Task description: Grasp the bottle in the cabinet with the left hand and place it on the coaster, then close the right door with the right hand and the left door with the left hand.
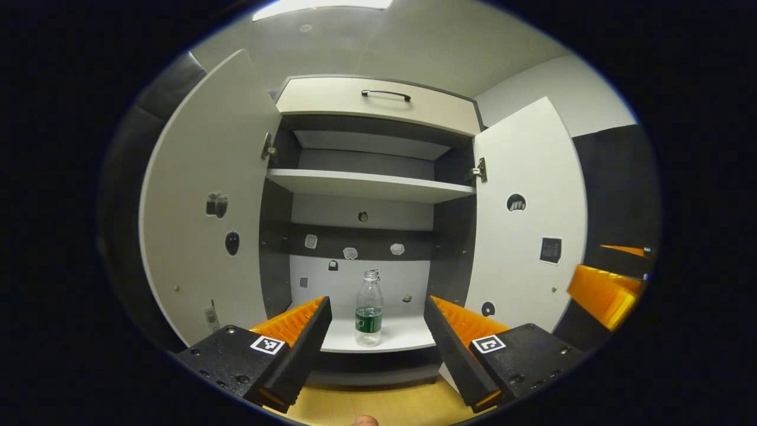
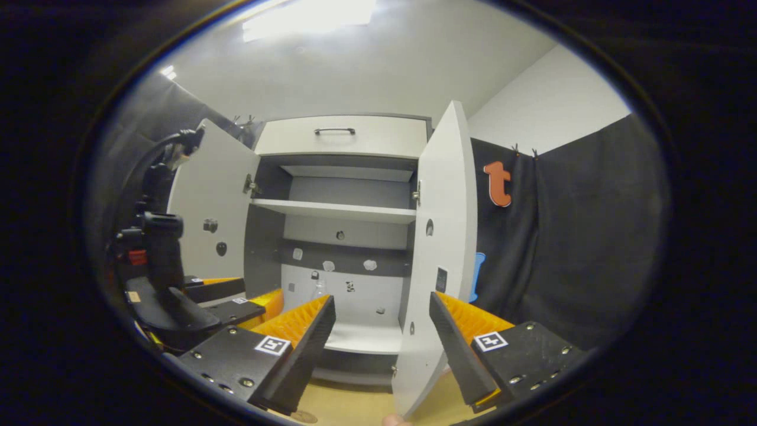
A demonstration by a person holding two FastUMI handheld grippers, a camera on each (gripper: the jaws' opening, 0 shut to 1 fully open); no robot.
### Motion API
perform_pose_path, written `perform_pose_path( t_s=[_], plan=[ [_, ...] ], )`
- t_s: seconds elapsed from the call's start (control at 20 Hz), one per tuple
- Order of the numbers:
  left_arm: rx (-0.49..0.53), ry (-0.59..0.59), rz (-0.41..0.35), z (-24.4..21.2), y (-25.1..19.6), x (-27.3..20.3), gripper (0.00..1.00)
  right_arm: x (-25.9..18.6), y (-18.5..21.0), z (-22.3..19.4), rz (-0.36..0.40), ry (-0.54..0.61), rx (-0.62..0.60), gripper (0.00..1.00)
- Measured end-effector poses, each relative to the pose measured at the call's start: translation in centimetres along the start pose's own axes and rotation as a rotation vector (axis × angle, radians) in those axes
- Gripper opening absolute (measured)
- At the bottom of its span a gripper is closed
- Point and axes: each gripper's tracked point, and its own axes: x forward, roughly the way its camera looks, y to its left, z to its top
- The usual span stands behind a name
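Observation:
A clear plastic bottle [image 1: 369, 307] with a green label stands upright on the cabinet's lower shelf [image 1: 402, 340]. My left gripper [image 1: 375, 337] is open in front of the shelf, its fingers either side of the bottle but still short of it. Both white doors stand open: the left door [image 1: 207, 207] and the right door [image 1: 526, 219]. In the right gripper view my right gripper [image 2: 381, 337] is open and holds nothing, with the edge of the right door [image 2: 440, 254] between its fingers. The left gripper [image 2: 236, 299] shows at the left there, and the bottle's top [image 2: 319, 290] peeks out behind a finger.
A drawer with a dark handle [image 1: 385, 93] tops the cabinet, and an upper shelf [image 1: 366, 184] is bare. A wooden tabletop [image 1: 378, 405] lies below. A small round brown thing [image 2: 303, 417], perhaps the coaster, sits at the bottom edge. The right gripper [image 1: 612, 269] shows at the far right.

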Motion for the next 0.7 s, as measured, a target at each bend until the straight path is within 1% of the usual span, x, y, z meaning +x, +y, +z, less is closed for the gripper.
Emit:
perform_pose_path(
  t_s=[0.05,0.1,0.15,0.3,0.5,0.7],
  plan=[
    [0.005,0.007,0.009,-0.7,0.3,1.7,0.99,-0.1,-0.6,0.0,-0.013,-0.001,-0.004,0.97],
    [0.014,0.022,0.023,-1.5,0.6,3.3,0.99,-0.1,-1.1,0.0,-0.025,-0.003,-0.009,0.93],
    [0.025,0.033,0.033,-2.3,0.9,5.0,0.99,-0.2,-1.7,0.1,-0.039,-0.008,-0.016,0.97],
    [0.039,0.081,0.057,-4.9,1.5,9.5,0.99,-0.4,-3.6,0.2,-0.087,-0.016,-0.036,0.97],
    [0.030,0.133,0.062,-7.9,1.9,14.9,1.00,-0.2,-6.3,-0.2,-0.159,-0.011,-0.047,0.97],
    [0.030,0.167,0.092,-10.1,2.7,18.8,1.00,0.1,-7.6,-0.8,-0.201,-0.004,-0.053,0.97]
  ],
)
